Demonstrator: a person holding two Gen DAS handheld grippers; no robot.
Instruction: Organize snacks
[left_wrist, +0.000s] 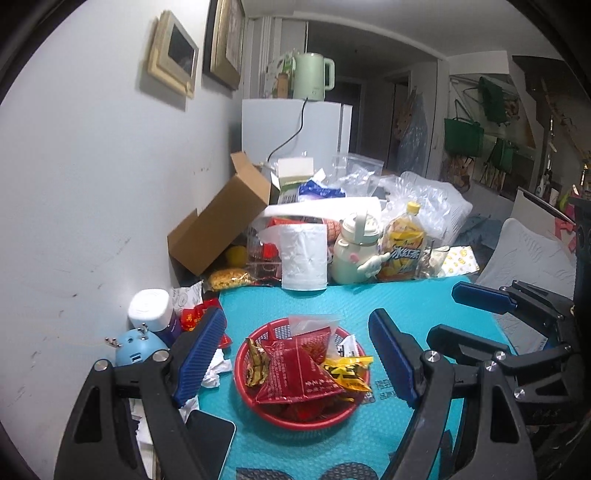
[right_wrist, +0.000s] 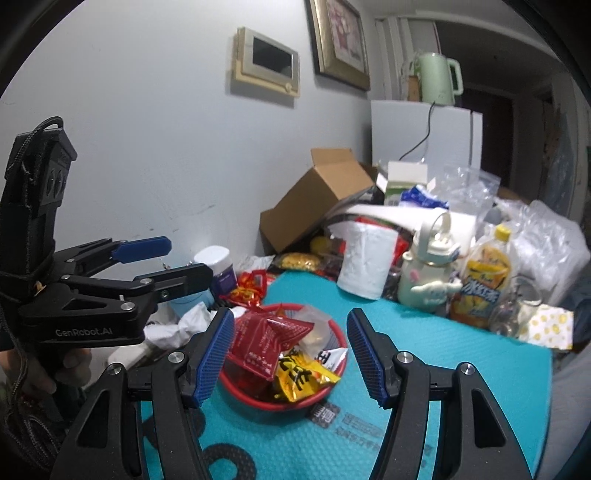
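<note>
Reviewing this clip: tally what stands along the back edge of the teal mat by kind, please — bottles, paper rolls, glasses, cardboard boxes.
Drink bottles: 2, the cream flask and the yellow iced-tea bottle
Paper rolls: 1, the white roll
Glasses: 1, the clear glass
Cardboard boxes: 1, the open brown box
Total: 5

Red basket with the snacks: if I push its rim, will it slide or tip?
The red basket is low and wide, so it probably slides on the teal mat. The big red packet sits heaped above the rim and may spill.
</note>
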